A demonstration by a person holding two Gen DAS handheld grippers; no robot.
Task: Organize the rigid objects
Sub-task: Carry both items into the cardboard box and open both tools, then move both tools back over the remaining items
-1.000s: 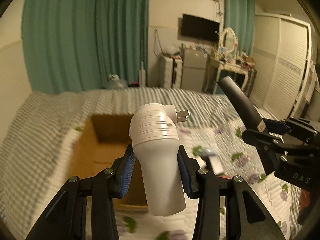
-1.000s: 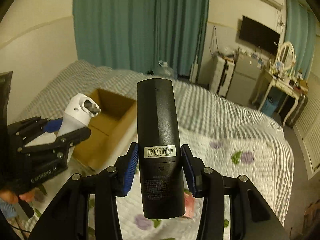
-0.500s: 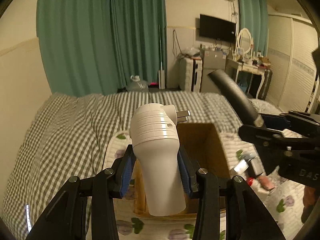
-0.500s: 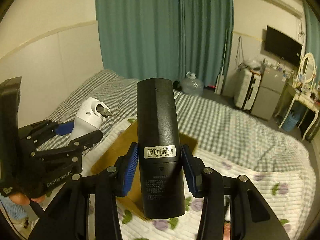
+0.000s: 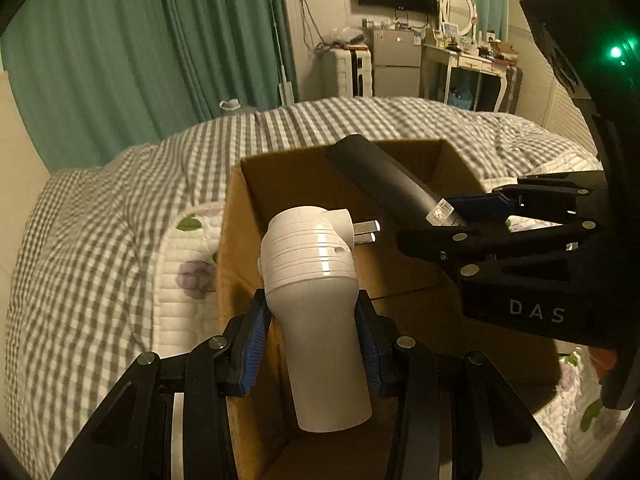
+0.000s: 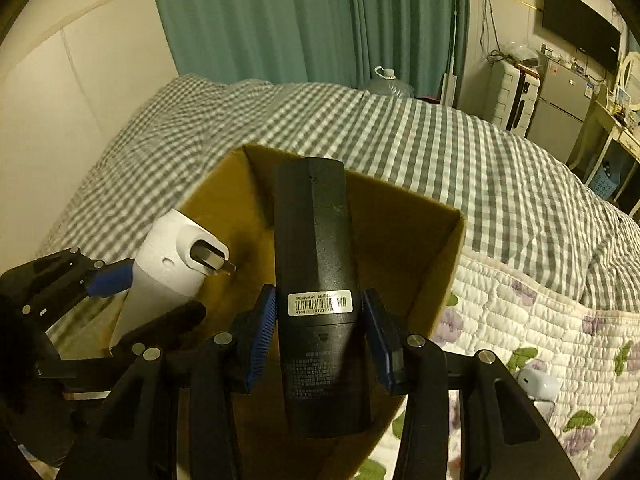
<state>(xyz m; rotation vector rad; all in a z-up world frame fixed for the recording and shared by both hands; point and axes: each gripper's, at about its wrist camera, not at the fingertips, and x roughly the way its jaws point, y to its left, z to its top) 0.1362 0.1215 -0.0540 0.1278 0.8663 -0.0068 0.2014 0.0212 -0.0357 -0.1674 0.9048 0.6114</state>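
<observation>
My left gripper is shut on a white plug-in device with two metal prongs, held upright over the near left part of an open cardboard box. My right gripper is shut on a black remote control with a barcode label, held over the same box. In the left wrist view the remote slants above the box's right half. In the right wrist view the white device is at the left. The box floor that shows is bare.
The box sits on a bed with a grey checked cover and a floral quilt. A small white object lies on the quilt right of the box. Green curtains, a fridge and a dressing table stand behind.
Both grippers have moved forward and down over the box, which now fills the lower view. Both still hold their objects.
</observation>
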